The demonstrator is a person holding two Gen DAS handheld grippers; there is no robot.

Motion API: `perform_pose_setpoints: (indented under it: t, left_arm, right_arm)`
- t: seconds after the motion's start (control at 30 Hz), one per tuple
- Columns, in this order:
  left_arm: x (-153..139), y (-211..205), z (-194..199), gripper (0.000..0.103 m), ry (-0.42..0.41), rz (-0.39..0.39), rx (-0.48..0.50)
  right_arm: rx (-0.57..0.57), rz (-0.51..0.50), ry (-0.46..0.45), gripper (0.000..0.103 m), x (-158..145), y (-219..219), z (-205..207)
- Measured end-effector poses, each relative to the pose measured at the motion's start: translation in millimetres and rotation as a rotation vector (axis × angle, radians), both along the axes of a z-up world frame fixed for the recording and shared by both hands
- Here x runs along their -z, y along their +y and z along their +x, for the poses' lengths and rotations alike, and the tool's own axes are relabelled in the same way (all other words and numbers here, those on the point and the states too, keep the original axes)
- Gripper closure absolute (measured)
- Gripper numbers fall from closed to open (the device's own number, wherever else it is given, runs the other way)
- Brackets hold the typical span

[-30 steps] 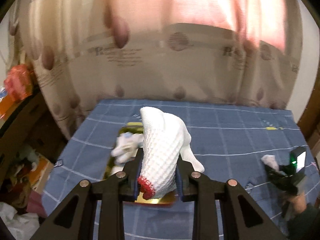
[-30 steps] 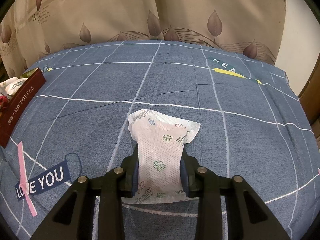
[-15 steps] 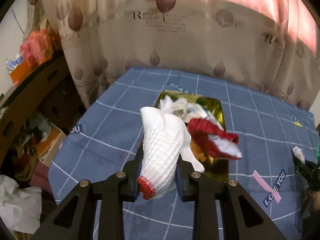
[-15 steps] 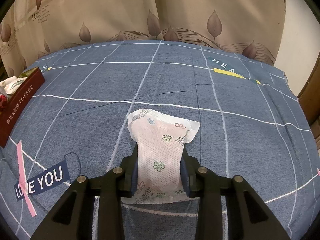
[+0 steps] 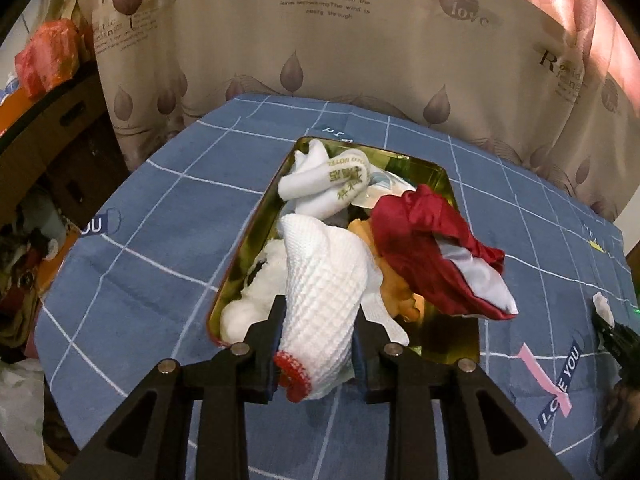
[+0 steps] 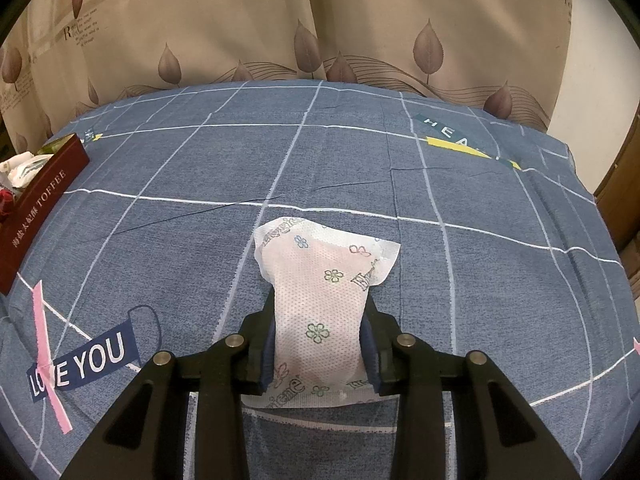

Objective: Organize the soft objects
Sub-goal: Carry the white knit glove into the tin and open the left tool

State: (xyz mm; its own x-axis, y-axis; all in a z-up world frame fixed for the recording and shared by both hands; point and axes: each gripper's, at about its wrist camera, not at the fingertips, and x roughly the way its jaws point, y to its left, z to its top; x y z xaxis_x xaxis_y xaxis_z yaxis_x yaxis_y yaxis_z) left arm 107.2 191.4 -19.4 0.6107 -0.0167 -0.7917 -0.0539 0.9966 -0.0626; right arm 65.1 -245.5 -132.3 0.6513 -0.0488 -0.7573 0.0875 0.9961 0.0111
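Left claw [image 5: 318, 344] hovered over tin [image 5: 448, 184], jaws easing off white glove [image 5: 324, 292]; drop due. Right claw [image 6: 320, 344] pinched patterned pad [image 6: 320, 300], next in line.

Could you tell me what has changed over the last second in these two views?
The left hand-held gripper has carried the white knit glove down over the gold tin of soft things; its jaws are opening, glove still between them. The right hand-held gripper stayed put, clamping the floral packet.
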Motion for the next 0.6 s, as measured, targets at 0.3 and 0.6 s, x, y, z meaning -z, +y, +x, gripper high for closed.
perform_pose_setpoints:
  t: [0.3, 0.6]
  left_arm:
    - [8.9, -6.3, 2.1, 0.057, -0.030, 0.062, 0.030]
    - [-8.0, 1.1, -10.5, 0.046, -0.107, 0.003, 0.041]
  right_arm:
    - [-0.043, -0.031, -0.015, 0.082, -4.6, 6.7, -0.4]
    - [-0.086, 0.047, -0.063, 0.083, -42.2, 31.4, 8.5]
